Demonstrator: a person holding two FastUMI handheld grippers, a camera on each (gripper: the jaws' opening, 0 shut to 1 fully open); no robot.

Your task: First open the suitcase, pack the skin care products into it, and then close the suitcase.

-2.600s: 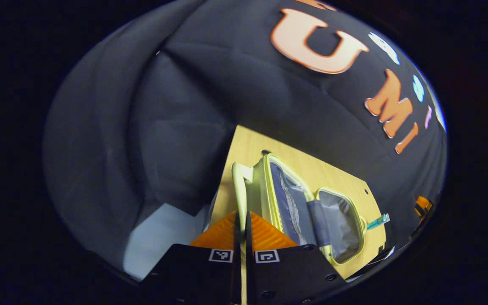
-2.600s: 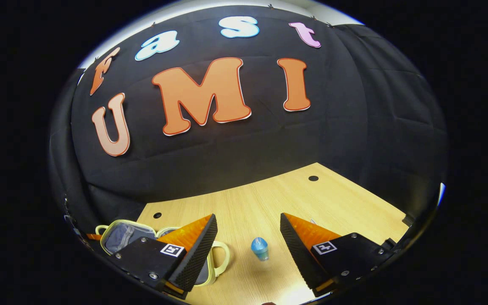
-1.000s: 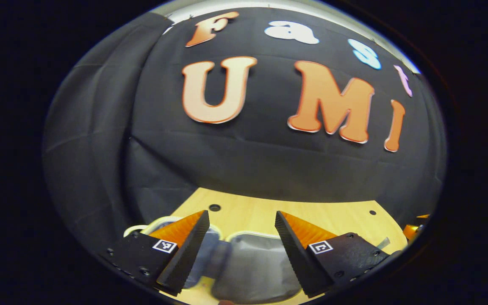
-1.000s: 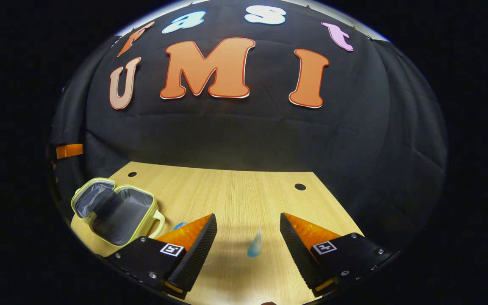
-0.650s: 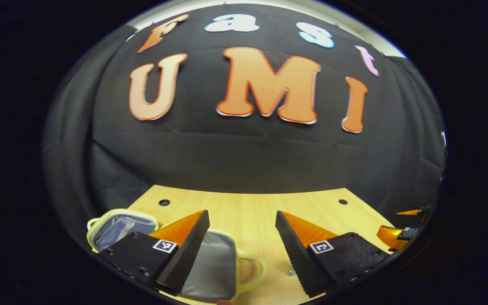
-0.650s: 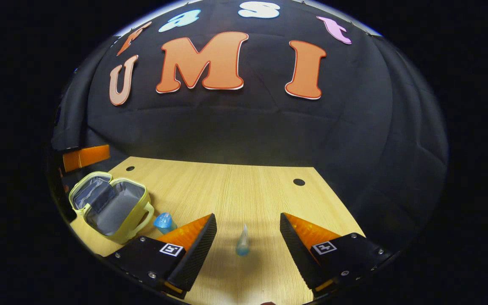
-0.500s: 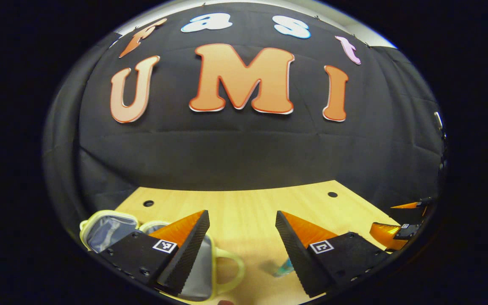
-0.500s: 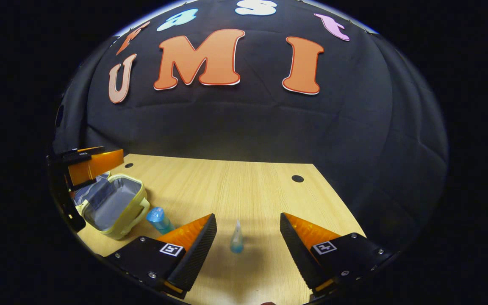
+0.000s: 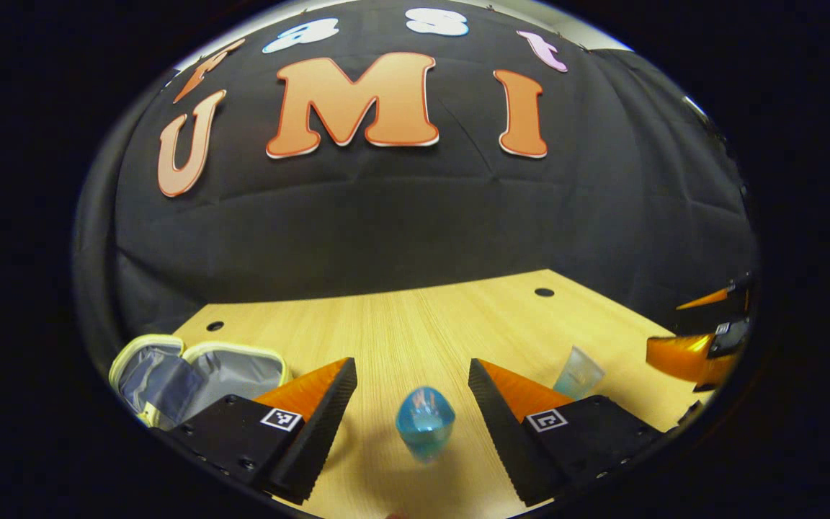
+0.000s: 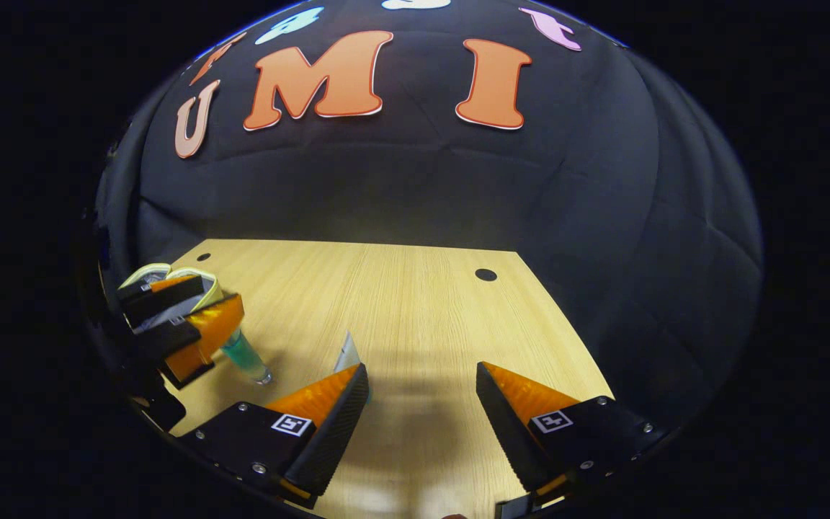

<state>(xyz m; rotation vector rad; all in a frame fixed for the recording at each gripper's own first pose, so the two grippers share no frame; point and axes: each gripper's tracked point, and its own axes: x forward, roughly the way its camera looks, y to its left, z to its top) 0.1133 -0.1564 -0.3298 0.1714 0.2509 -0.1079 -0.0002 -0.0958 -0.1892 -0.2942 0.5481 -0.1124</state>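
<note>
Both views ride low over the table (image 9: 415, 324), facing the booth wall.

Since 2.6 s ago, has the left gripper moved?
Yes. The left gripper swung right from over the open suitcase and now frames the blue bottle, jaws open.

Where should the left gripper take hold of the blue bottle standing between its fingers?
Probably mid-body on the blue bottle, coming straight down over it. It stands upright on the table, centred between the open left gripper, and narrows towards its top, so a higher pinch could slip.
</note>
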